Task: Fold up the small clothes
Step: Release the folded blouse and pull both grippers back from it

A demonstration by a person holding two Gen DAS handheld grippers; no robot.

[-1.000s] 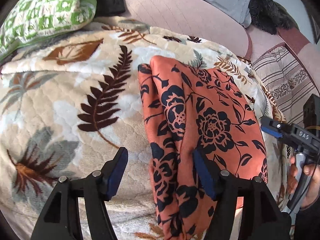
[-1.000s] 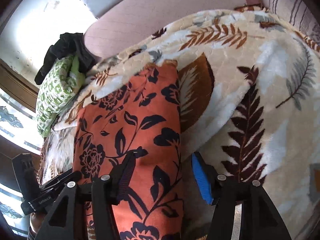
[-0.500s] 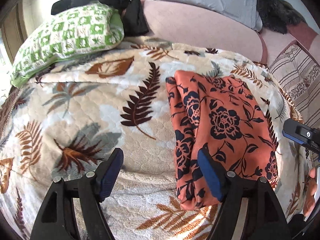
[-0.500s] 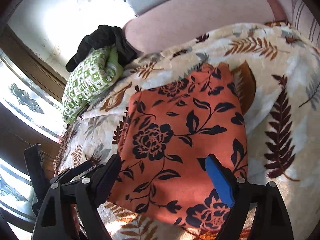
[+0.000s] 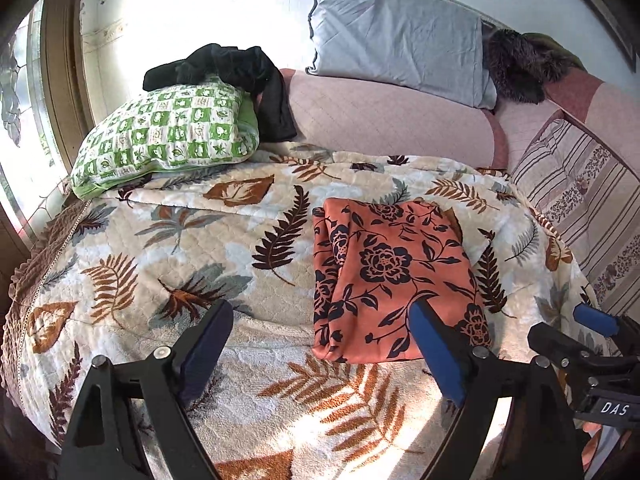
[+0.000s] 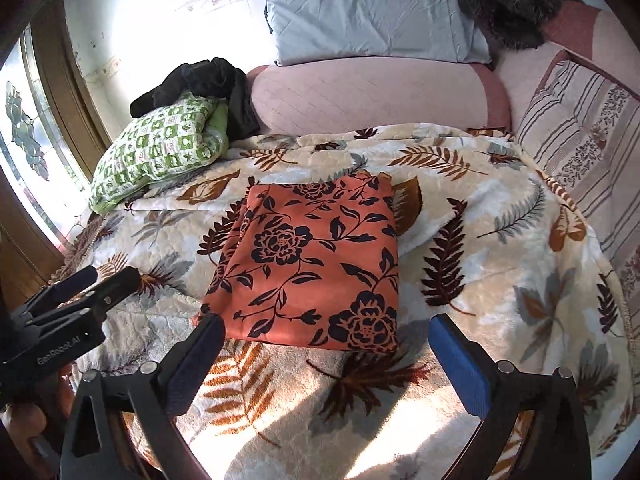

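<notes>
An orange cloth with a black flower print lies folded into a flat rectangle on the leaf-patterned blanket. My left gripper hangs above the blanket's near edge, its jaws opening wide with nothing between them; the cloth lies beyond its right finger. My right gripper is raised in front of the cloth's near edge, jaws also still opening and holding nothing. Each gripper shows at the edge of the other's view: the right gripper and the left gripper.
A green checked pillow with a black garment on it lies at the back left. A pink bolster, a grey pillow and a dark furry thing line the back. A striped cushion sits right.
Both grippers let go of the cloth, opened wide and pulled back and up from it. The cloth now lies flat and whole in both views.
</notes>
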